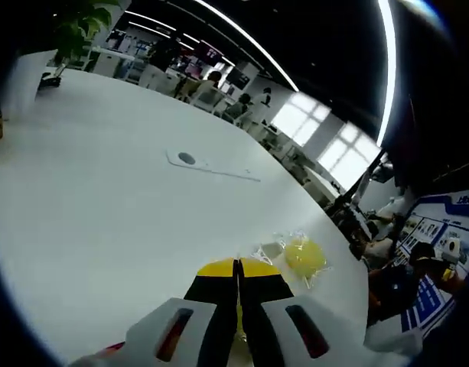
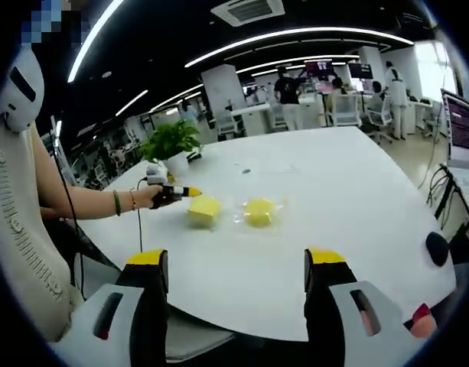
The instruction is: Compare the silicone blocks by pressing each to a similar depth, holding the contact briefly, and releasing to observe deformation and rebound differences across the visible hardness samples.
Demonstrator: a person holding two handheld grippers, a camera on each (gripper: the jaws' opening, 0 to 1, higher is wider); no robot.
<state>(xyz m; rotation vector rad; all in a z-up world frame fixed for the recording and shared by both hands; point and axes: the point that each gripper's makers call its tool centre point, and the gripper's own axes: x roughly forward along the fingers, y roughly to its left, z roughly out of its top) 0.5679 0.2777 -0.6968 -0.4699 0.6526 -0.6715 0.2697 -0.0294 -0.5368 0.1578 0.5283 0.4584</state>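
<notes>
On the white tabletop [image 2: 318, 199], the left gripper [image 2: 190, 192] has its fingers clenched together, tips at the yellow square block [image 2: 204, 209]. A round yellow block [image 2: 258, 211] in clear wrap lies just beside it. The right gripper [image 2: 238, 267] hangs back, fingers released wide.

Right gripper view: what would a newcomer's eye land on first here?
Two yellow silicone blocks on the white table: a square block and a round one in clear wrap. The left tool, shut, pokes the square block's edge. The right tool hangs open, well back from them.
</notes>
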